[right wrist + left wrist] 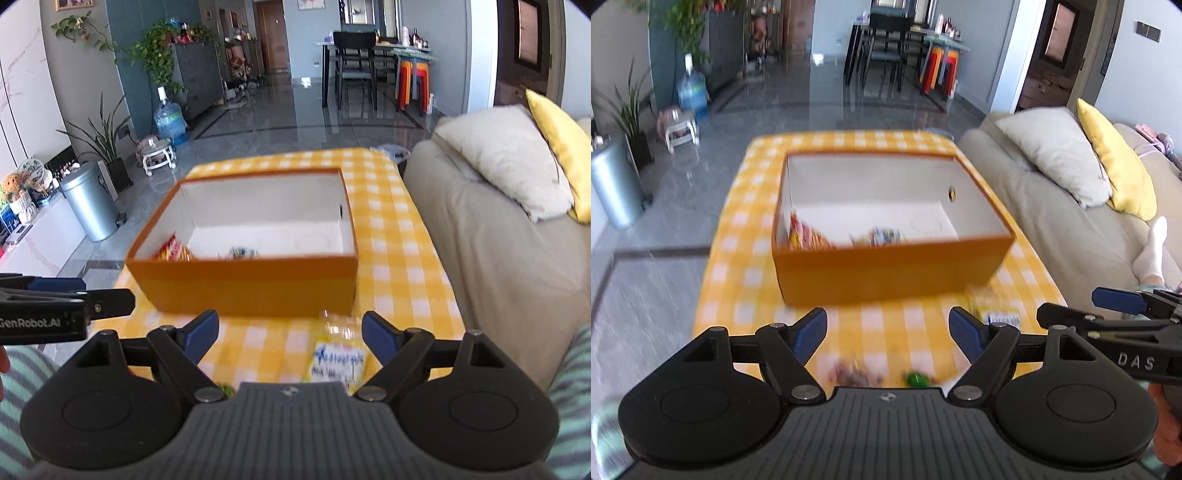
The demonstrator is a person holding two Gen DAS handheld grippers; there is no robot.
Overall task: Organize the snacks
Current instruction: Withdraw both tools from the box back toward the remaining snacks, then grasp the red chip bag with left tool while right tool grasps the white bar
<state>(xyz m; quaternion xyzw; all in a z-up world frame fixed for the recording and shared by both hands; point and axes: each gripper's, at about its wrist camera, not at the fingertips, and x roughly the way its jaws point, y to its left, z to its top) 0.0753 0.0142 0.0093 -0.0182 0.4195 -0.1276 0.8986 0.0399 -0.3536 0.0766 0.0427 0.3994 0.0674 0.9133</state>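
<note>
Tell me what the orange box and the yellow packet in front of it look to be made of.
Orange box: likely matte cardboard, given thin straight walls and a white lining. Yellow packet: probably glossy plastic film, with a crinkled, shiny clear end; blur leaves this uncertain.

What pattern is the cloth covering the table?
Yellow-and-white checked tablecloth; clearest in the right wrist view.

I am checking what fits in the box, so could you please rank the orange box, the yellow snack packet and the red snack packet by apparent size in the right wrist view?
1. orange box
2. yellow snack packet
3. red snack packet, mostly hidden behind the box wall, so its rank is unsure.
</note>
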